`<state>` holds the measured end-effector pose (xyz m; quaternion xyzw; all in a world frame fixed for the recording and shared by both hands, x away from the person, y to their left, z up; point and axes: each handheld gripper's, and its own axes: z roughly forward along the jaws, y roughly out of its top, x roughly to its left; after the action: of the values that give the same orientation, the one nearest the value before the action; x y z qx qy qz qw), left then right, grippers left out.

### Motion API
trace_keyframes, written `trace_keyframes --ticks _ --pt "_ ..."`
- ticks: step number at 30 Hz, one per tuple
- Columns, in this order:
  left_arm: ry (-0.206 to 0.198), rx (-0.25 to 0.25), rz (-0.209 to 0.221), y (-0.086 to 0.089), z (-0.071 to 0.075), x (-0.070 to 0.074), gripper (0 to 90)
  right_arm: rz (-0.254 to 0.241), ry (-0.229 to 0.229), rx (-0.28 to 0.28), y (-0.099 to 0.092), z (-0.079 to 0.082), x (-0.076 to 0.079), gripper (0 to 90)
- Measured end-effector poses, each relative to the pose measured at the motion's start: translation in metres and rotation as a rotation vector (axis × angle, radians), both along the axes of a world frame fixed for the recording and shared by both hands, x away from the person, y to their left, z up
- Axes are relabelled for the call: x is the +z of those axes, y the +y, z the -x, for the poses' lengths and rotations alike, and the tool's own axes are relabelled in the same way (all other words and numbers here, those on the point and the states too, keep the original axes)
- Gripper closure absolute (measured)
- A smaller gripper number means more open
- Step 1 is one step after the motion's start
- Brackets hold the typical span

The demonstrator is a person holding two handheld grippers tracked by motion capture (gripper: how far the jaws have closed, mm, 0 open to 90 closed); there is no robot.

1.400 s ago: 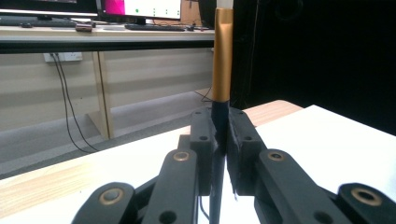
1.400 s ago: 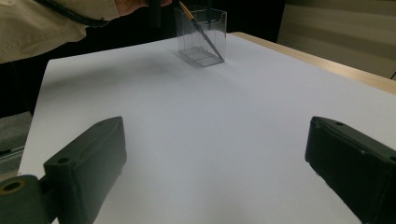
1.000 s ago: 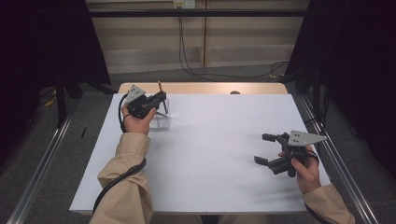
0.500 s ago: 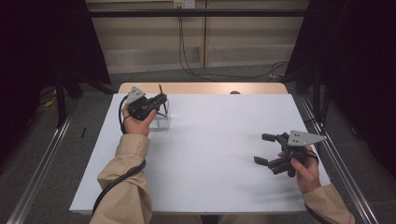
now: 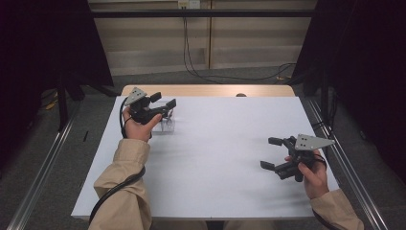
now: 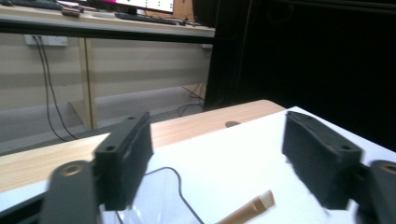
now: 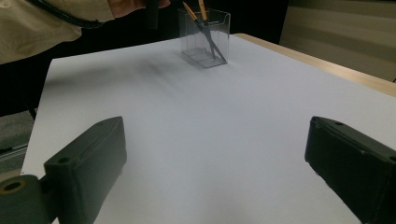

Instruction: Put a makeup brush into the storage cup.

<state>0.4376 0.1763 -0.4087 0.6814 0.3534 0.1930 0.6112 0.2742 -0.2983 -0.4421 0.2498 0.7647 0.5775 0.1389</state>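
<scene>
At the far left of the tabletop (image 5: pixel 206 158), the left gripper (image 5: pixel 162 101) hovers just above a clear holder (image 7: pixel 205 37). Its jaws have just been opening and now stand spread with nothing between them. Two orange-handled tools (image 7: pixel 204 23) lean inside the holder, one tip showing below the jaws, so the drop-in looks done. The right gripper (image 5: pixel 273 153) rests spread and empty, well apart at the near right.
</scene>
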Motion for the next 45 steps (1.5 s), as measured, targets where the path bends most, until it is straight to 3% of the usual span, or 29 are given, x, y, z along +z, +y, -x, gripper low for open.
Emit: trace_keyframes --ticks 6,15,34,45 --pt "0.009 -0.021 0.01 0.0 0.003 -0.001 11.6 0.001 -0.001 -0.005 0.0 0.001 0.0 4.8" --pt "-0.016 -0.081 0.023 0.003 0.011 0.002 0.3 0.002 -0.002 -0.015 -0.003 0.004 0.0 4.8" --pt "-0.019 -0.135 -0.007 0.009 0.025 -0.004 0.0 0.005 -0.001 -0.035 -0.007 0.008 0.0 4.8" --pt "-0.016 -0.141 0.006 0.014 0.033 -0.009 0.0 0.006 -0.004 -0.039 -0.008 0.009 0.001 4.8"
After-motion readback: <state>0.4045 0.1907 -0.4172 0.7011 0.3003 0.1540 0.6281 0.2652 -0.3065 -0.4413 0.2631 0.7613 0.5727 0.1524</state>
